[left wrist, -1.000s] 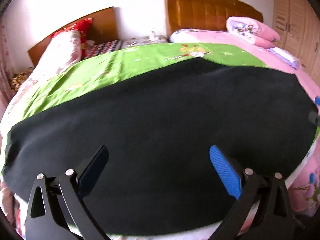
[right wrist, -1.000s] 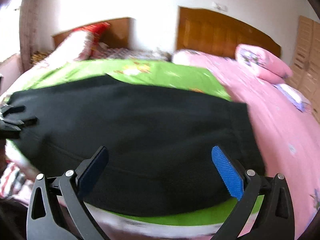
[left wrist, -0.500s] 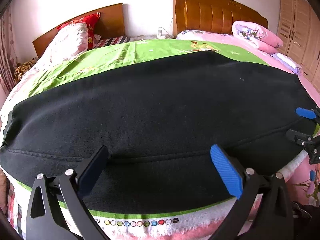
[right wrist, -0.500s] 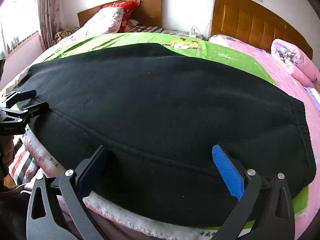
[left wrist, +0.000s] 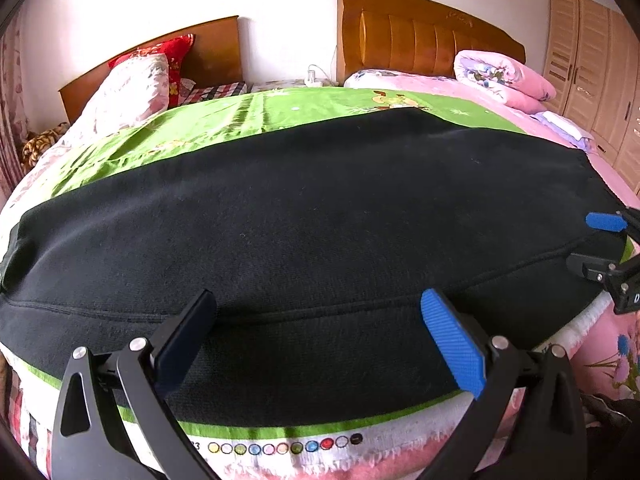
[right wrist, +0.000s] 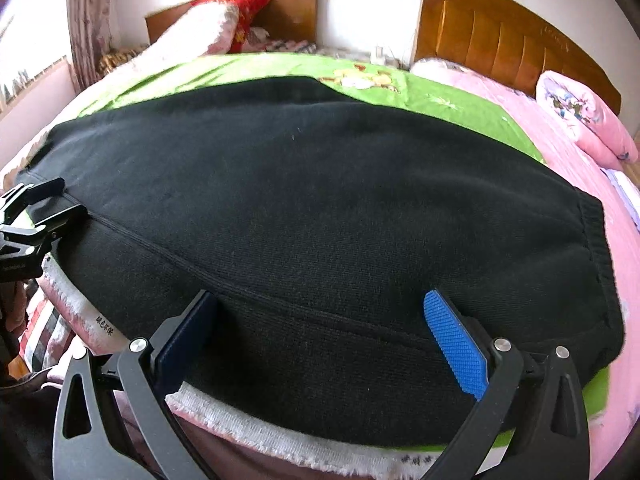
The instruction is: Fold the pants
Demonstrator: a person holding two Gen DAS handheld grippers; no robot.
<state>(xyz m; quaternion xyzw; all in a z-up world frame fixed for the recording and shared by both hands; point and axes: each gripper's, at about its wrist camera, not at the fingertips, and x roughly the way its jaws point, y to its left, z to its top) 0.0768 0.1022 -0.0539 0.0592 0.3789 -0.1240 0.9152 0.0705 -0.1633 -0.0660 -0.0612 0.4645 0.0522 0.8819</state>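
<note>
Black pants (left wrist: 304, 220) lie flat across a green sheet (left wrist: 240, 120) on the bed, legs stacked, with a seam running along the near side. Their ribbed waistband (right wrist: 596, 248) is at the right end in the right wrist view. My left gripper (left wrist: 318, 320) hovers open over the near edge of the pants, nothing between its fingers. My right gripper (right wrist: 320, 320) is open too, above the near edge close to the waistband. Each gripper shows in the other's view: the right gripper (left wrist: 596, 244) at the far right, the left gripper (right wrist: 52, 204) at the far left.
The bed's front edge (left wrist: 280, 448) with a white fringed blanket hem is just below the grippers. Pillows (left wrist: 132, 88) and wooden headboards (left wrist: 420, 36) stand at the back. A folded pink quilt (left wrist: 504, 76) and a wardrobe (left wrist: 592, 60) are at the right.
Both grippers have drawn back toward the bed's near edge and steadied; more of the pants and the bed's front hem now show. Both stay open.
</note>
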